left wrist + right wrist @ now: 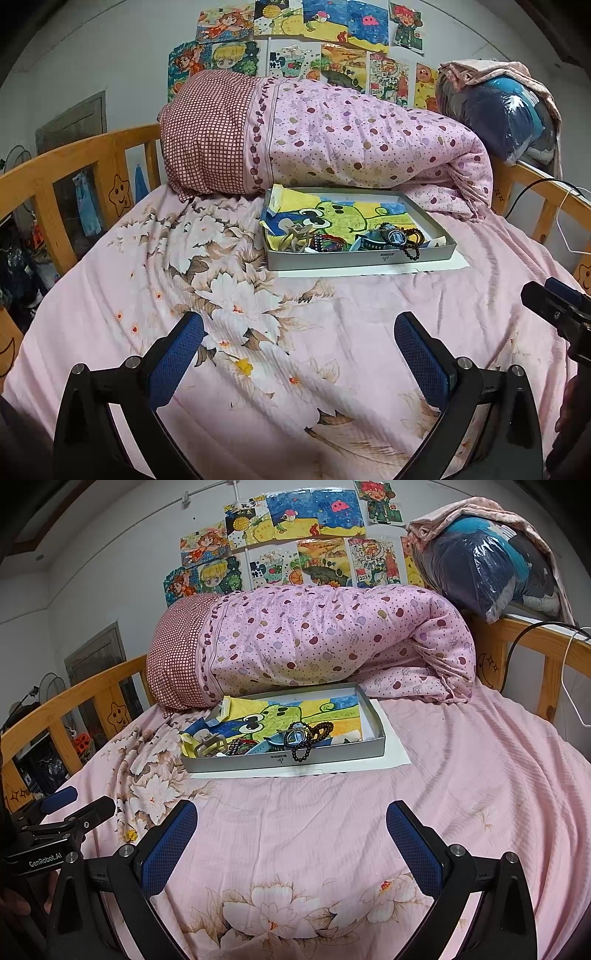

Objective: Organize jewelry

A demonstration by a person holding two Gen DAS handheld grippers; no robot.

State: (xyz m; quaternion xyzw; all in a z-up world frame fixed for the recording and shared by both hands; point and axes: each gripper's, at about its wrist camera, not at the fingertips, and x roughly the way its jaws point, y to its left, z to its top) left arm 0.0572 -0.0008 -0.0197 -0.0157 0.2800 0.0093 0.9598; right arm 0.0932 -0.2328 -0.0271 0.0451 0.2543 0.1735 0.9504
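Left gripper (299, 343) and right gripper (291, 830) both hang spread wide and empty, low in frame over the bedsheet (332, 812). Grey tray (332, 755) at centre holds bracelets (314, 733), one bead strand (301, 755) draped over its front wall.

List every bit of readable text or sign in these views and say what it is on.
"GenRobot.AI": on the left gripper body, in the right wrist view.
"2024": on a wall drawing.
Small dark mark on the tray front wall: too small to read.
Star faces and moons drawn on the bed rail: signs, not words.
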